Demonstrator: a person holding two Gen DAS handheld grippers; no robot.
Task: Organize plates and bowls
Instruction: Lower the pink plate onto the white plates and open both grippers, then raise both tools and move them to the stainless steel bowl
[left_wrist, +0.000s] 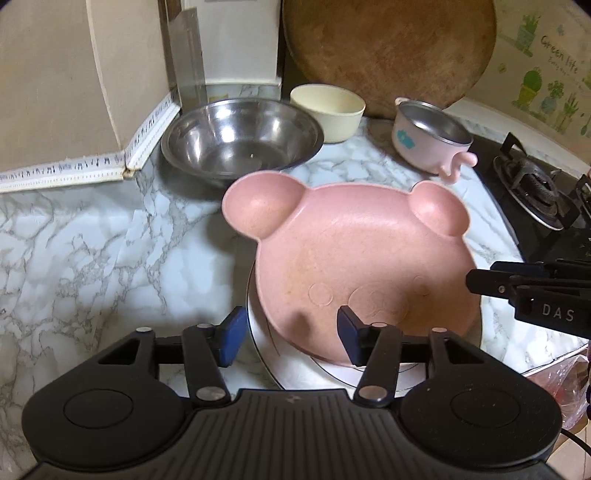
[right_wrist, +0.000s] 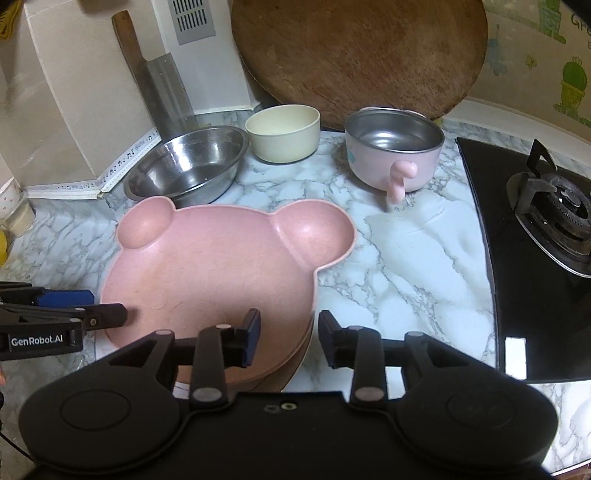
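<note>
Soft dim indoor light, hazy focus, fisheye-bent edges.

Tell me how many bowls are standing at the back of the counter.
3: a steel bowl on the left, a cream bowl in the middle, and a pink handled bowl on the right near the stove. None appears hidden.

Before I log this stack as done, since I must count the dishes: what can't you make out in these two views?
- How many dishes lie under the pink bear plate: it covers them in both views; only a white plate rim shows on the left wrist view.
- The plate's near edge: right wrist view, hidden by the right gripper.
- Stove: cut off by the right edge.
</note>
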